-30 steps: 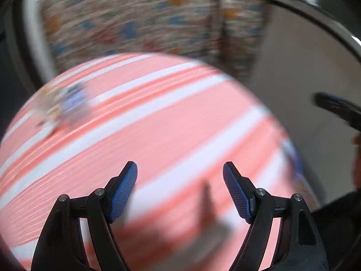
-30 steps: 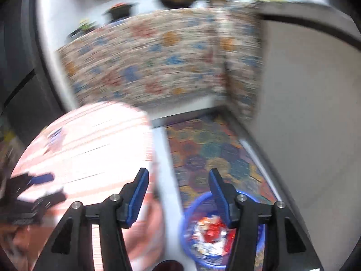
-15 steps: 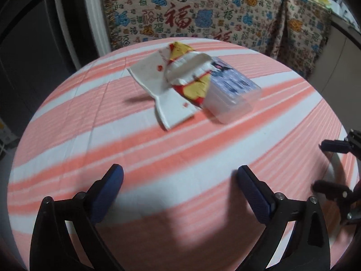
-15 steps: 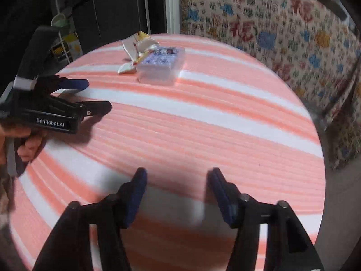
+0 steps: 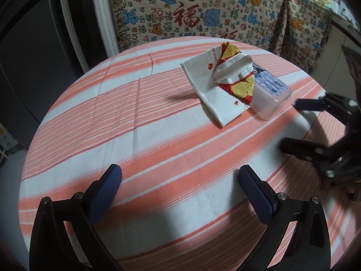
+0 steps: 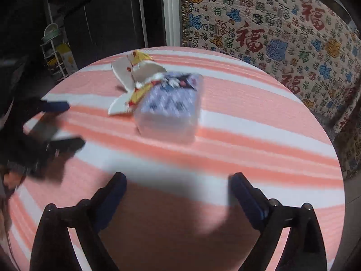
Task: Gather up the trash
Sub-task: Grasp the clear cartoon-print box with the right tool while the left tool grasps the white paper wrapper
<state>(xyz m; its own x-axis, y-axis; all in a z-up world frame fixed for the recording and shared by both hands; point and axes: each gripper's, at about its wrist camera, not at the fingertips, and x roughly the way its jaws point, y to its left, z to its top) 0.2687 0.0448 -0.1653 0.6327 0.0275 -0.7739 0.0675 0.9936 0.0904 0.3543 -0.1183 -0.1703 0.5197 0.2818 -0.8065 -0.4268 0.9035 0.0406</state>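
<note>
You have swung both grippers in toward the table; left gripper and right gripper gape empty, the torn wrapper leaning on the plastic box, still ungrabbed

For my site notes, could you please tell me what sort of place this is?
Probably a home dining or kitchen corner: a round table in a striped cloth, a patterned blanket draped behind it, and a dark fridge-like cabinet beside a small rack.

Right wrist view motion-blurred: plastic box label unreadable. Torn wrapper hides box's left end. Left gripper smeared.
</note>
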